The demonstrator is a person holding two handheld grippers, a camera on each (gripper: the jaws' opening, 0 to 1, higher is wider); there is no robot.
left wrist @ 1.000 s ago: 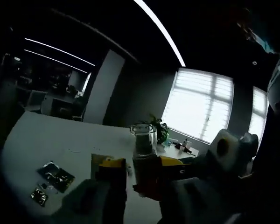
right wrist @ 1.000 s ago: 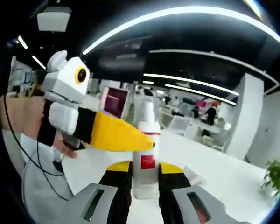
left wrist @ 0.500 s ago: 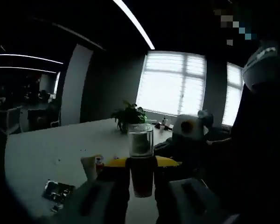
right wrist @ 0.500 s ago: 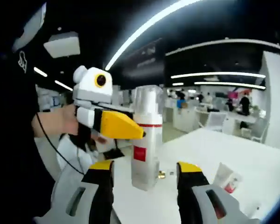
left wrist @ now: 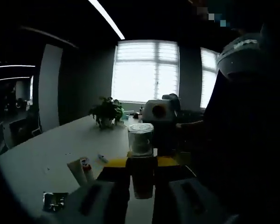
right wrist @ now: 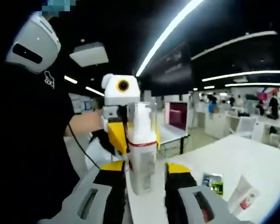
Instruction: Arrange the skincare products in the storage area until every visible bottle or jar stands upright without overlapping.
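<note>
The white pump bottle [right wrist: 141, 149] with a clear cap and a red band is seen upright between the jaws of the right tool [right wrist: 142, 179] in the right gripper view; the jaws stand just beside its sides, and whether they press on it cannot be told. From behind the bottle, the left tool [right wrist: 117, 135] is closed on it with yellow jaws. In the left gripper view, the same bottle [left wrist: 141, 158] is clamped upright between the jaws of the left tool [left wrist: 142, 173], above the white table [left wrist: 51, 149]. Left of the bottle, a white tube [left wrist: 82, 171] and a dark packet [left wrist: 55, 200] lie on the table; their labels are too dim to read. Beyond the bottle, the right tool [left wrist: 159, 116] is partly hidden.
</note>
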